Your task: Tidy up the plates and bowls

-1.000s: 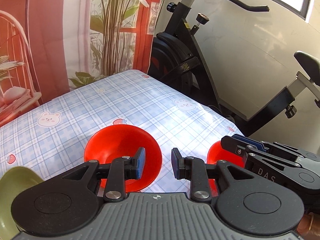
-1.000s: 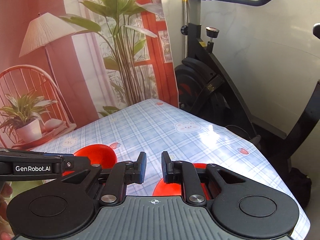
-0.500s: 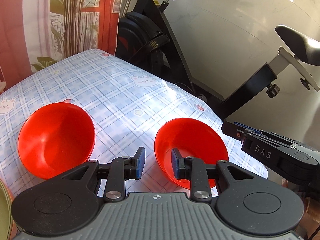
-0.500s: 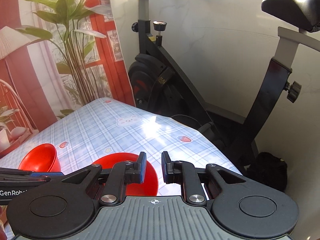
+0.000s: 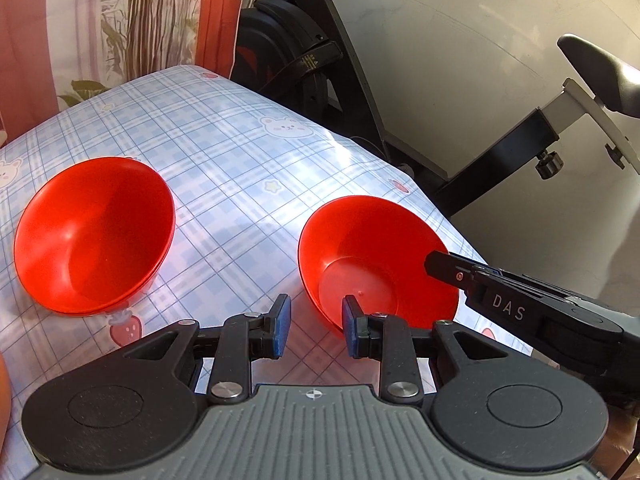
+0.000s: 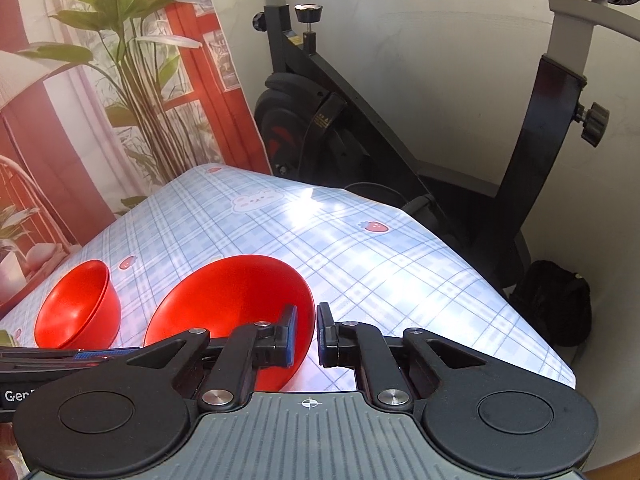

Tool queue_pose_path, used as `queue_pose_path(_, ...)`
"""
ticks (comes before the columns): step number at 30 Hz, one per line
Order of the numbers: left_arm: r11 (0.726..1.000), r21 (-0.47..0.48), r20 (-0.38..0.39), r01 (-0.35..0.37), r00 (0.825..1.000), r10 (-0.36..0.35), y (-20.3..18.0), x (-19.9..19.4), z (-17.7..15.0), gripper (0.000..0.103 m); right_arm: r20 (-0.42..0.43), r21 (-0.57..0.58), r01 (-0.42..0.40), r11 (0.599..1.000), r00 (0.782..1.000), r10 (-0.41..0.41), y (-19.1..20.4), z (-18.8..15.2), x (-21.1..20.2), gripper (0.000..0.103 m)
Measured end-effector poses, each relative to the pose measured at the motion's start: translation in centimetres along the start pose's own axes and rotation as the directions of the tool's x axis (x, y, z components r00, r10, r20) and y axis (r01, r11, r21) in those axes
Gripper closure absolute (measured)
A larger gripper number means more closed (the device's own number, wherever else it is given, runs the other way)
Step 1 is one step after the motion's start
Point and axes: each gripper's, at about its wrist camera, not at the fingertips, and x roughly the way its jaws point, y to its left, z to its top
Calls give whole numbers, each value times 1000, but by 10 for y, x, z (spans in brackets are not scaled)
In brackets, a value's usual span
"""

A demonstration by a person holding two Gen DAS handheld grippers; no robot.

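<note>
Two red bowls sit on the blue checked tablecloth (image 5: 224, 168). In the left wrist view the left red bowl (image 5: 94, 236) lies to the left, and the right red bowl (image 5: 372, 256) is just ahead of my left gripper (image 5: 314, 326), which is open and empty with its right finger at the bowl's near rim. My right gripper (image 6: 306, 334) is open with a narrow gap; its left finger sits inside the right red bowl (image 6: 232, 304) and its right finger outside the rim. The right gripper also shows in the left wrist view (image 5: 436, 260), at the bowl's right rim.
A black exercise bike (image 6: 328, 112) stands just beyond the table's far edge, against a white wall. A printed backdrop with plants (image 6: 120, 80) hangs at the back left. The table's right edge (image 6: 532, 320) is close to the right bowl. A black bag (image 6: 556, 300) lies on the floor.
Both grippers have swung right and moved in on the right red bowl. The right gripper's fingers now straddle its rim, and the green dish at the left has left the view.
</note>
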Motion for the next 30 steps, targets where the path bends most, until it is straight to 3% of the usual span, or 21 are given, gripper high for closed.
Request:
queue_pose_path(3,1000,5,0,10,1000,-10,-1,-3,-2,84,-6,13,-14,1000,1000,14,-1,-1,-1,98)
queue_pose_path(10,1000,-15,31,5,999,-5,5,-26,-4,84,1,9,-42,999,999,42,10,0,-9,98)
queue_pose_path(15,996,-90,80,18,997,-10,24,-59,-5,84,19,6,-88,996,996,88,29,5,-13,98)
queue_pose_path(25,991,-120,172,-52,982,73,64,-109,4,84,41,-64,-213,975,976,216,95,25,-16,98)
queue_pose_path(30,987,-141,224,-82,968,112,85,-131,25,84,49,-109,-280,954,957,287,128,43,-12,98)
